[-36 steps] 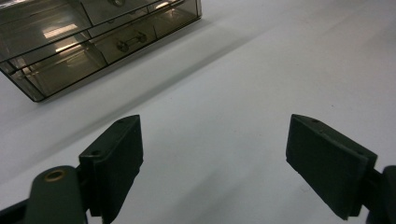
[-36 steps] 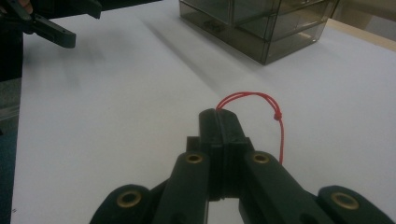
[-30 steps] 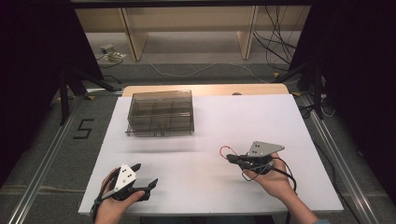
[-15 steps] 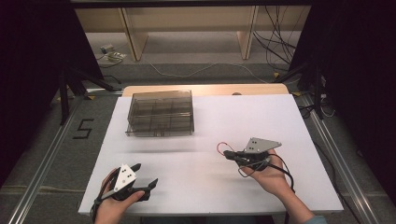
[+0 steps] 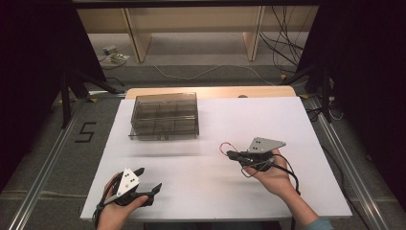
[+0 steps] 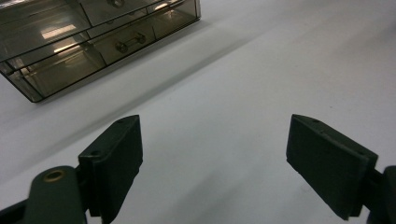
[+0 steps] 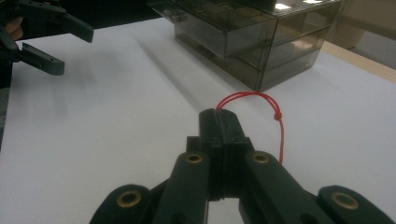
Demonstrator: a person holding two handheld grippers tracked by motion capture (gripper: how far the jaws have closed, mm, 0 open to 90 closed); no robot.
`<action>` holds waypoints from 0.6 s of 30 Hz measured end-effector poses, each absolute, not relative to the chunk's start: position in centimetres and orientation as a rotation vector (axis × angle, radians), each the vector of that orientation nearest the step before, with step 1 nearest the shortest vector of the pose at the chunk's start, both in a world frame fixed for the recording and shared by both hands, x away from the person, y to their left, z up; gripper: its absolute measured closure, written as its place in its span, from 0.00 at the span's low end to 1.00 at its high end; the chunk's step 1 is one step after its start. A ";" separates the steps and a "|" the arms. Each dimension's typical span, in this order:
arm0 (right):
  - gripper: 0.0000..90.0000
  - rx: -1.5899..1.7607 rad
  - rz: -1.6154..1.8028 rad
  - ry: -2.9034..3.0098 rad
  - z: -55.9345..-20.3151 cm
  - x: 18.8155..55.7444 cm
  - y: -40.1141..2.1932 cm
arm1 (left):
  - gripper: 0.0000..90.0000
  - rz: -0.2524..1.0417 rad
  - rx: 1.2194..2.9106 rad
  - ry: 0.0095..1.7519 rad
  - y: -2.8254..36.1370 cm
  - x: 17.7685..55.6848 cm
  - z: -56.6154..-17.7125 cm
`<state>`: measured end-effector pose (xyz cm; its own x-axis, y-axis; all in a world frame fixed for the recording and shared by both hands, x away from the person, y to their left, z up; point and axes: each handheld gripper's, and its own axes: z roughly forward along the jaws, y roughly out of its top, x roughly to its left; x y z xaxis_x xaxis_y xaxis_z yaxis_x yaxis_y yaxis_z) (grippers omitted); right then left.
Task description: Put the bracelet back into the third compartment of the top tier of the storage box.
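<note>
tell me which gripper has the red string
The right gripper: its jaws are shut on the red string, while the left gripper stands open and empty.

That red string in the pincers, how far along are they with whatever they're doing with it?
Picked up already: the right gripper is shut on the red string, whose loop hangs beyond the jaws. In hand: carrying it above the white table. Left, probably: getting it into the smoky drawer box, whose drawers look closed; the left gripper waits open and empty.
</note>
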<state>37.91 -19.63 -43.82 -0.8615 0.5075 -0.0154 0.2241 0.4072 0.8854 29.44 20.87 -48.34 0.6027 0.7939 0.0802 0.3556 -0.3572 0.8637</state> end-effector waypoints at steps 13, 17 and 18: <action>1.00 0.635 1.443 2.374 -43.4 38.3 -19.4 | 0.20 0.629 1.955 0.915 20.8 29.5 -48.4; 1.00 0.636 1.444 2.372 -43.3 38.4 -19.2 | 0.20 0.628 1.954 0.915 20.8 29.5 -48.4; 1.00 0.634 1.444 2.371 -43.3 38.4 -19.2 | 0.20 0.629 1.954 0.916 20.8 29.5 -48.4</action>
